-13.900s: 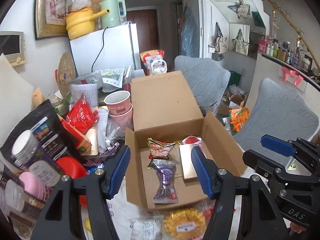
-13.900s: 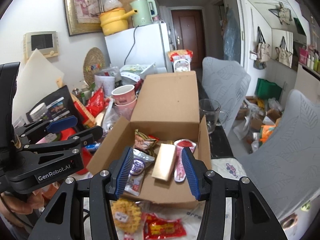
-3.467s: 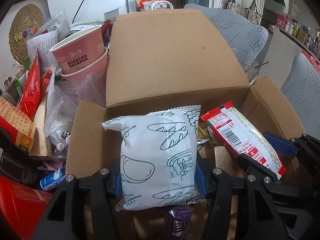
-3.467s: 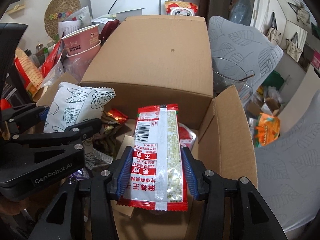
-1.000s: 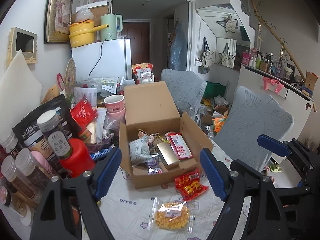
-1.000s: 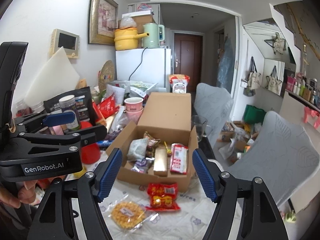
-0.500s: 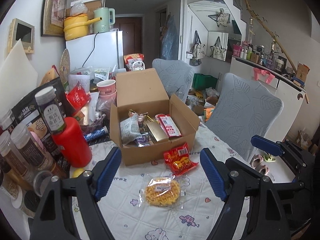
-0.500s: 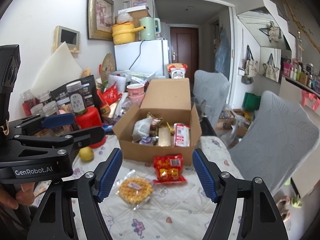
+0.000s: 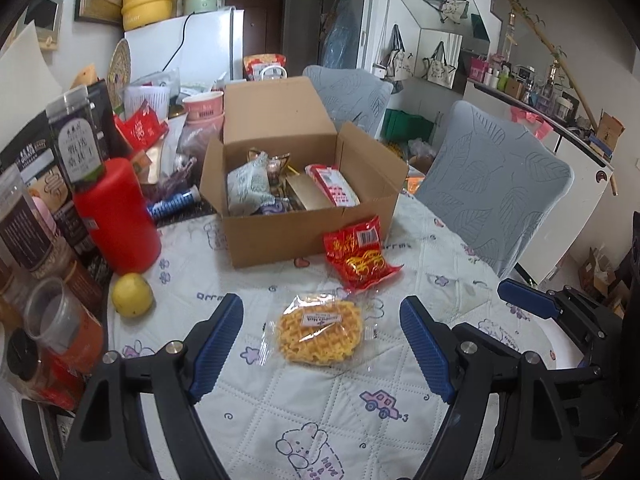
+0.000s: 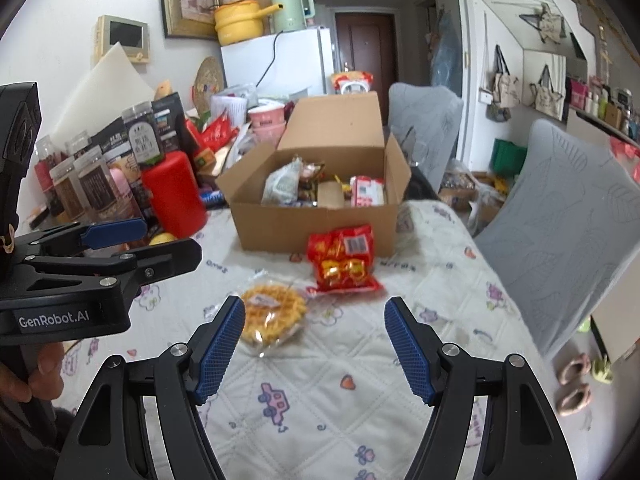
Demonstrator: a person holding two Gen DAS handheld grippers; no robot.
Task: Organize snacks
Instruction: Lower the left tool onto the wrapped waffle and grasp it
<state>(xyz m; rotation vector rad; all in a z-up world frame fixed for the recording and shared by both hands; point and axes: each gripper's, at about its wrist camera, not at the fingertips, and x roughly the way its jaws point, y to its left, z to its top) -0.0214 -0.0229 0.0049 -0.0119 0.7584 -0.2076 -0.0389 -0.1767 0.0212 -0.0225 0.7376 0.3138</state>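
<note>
Both the left tongs (image 9: pixel 321 342) and the right tongs (image 10: pixel 315 343) gape wide and grip nothing above the quilted table (image 9: pixel 420 264). A clear-wrapped yellow waffle snack (image 9: pixel 320 334) lies between the left blue pads. At its 1 o'clock, a red crinkled snack packet (image 9: pixel 357 254) touches the open brown cardboard box (image 9: pixel 296 232) holding other snacks.

**Two Snacks Out, One Box, on a Crowded Counter**

From my remote station I count one open cardboard box (image 9: pixel 304 236), two loose packets in front of it: one red bag (image 9: pixel 358 254) and one clear-wrapped waffle (image 9: pixel 320 334). I also count one red canister (image 9: pixel 116 216), one lemon (image 9: pixel 132 294) and two grey chairs (image 9: pixel 496 188).
</note>
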